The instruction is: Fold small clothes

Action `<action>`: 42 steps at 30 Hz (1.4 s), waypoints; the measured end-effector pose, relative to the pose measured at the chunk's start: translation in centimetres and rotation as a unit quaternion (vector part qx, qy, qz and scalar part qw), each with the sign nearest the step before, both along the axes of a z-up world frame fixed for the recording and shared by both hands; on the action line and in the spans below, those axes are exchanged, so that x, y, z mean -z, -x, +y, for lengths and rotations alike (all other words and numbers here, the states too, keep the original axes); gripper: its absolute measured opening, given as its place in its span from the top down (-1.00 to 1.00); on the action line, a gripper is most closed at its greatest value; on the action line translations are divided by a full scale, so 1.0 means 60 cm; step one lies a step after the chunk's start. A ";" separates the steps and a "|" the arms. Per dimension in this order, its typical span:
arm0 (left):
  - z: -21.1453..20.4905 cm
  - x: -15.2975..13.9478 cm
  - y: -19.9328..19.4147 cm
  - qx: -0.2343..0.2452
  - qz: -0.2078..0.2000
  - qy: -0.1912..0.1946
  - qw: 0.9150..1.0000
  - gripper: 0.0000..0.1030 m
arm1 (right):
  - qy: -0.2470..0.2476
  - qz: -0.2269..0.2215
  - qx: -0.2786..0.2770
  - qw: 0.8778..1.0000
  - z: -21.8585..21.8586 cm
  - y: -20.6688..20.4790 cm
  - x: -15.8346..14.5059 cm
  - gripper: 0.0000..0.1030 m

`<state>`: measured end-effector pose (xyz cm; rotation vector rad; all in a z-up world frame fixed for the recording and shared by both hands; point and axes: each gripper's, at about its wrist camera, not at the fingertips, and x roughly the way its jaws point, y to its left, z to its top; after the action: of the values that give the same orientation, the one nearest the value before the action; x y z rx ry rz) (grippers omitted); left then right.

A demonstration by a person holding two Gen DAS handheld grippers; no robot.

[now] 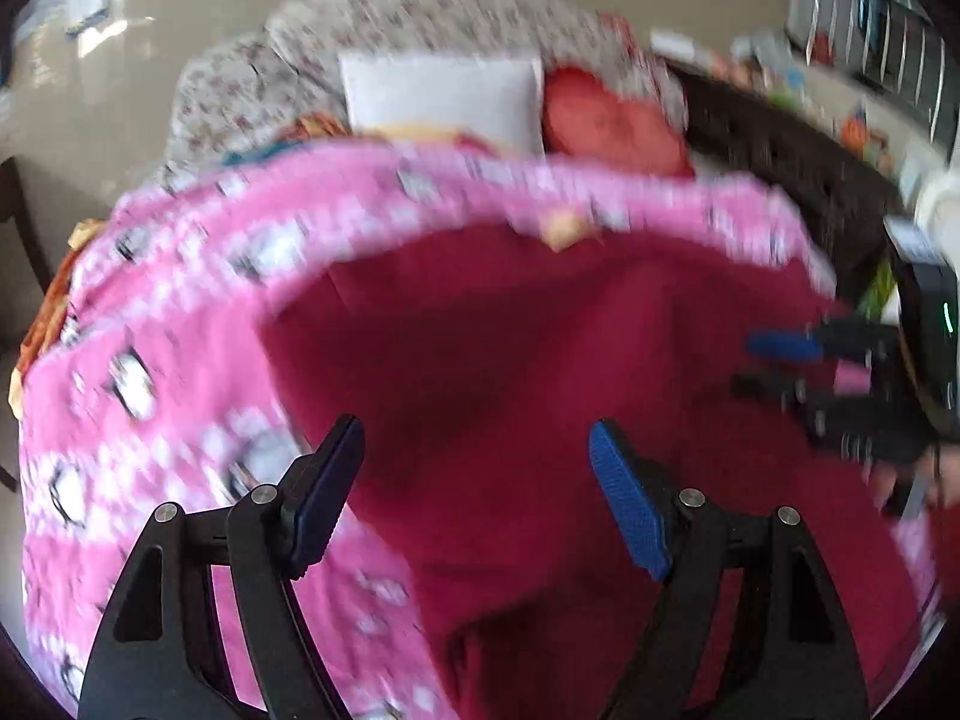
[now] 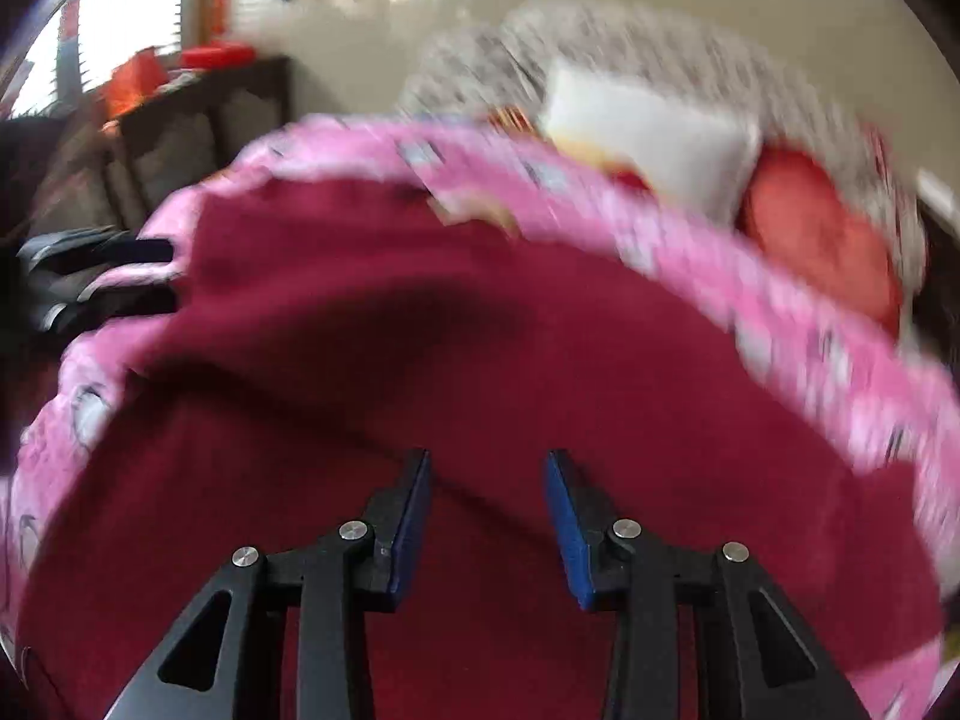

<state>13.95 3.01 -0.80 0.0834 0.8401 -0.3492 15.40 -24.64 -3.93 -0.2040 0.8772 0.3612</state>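
Note:
A dark crimson garment lies spread on a pink patterned blanket; both views are motion-blurred. My left gripper is open and empty, hovering over the garment's left part. My right gripper is open and empty above the same garment, which fills the right wrist view on the pink blanket. The right gripper also shows in the left wrist view at the garment's right edge. The left gripper shows in the right wrist view at the garment's left edge.
Behind the blanket lie a white pillow, a red cushion and a floral cover. A dark cabinet with clutter stands to the right. Dark furniture stands at the left in the right wrist view.

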 end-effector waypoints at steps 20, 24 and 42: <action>-0.016 0.063 0.011 -0.046 0.037 -0.037 0.998 -0.53 | -0.081 -0.031 0.195 0.977 -0.193 0.006 -0.043 0.64; 0.008 0.063 0.013 -0.063 0.059 0.011 0.996 -0.52 | -0.137 -0.040 0.222 0.965 -0.255 0.056 -0.054 0.53; -0.019 -0.046 0.068 -0.037 0.008 0.087 0.995 -0.52 | -0.443 -0.035 0.438 0.782 -0.627 0.127 0.088 0.07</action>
<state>9.85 1.89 1.96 -0.1130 0.8236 -0.3520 7.76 -62.26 -9.22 1.0489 0.5615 -0.1460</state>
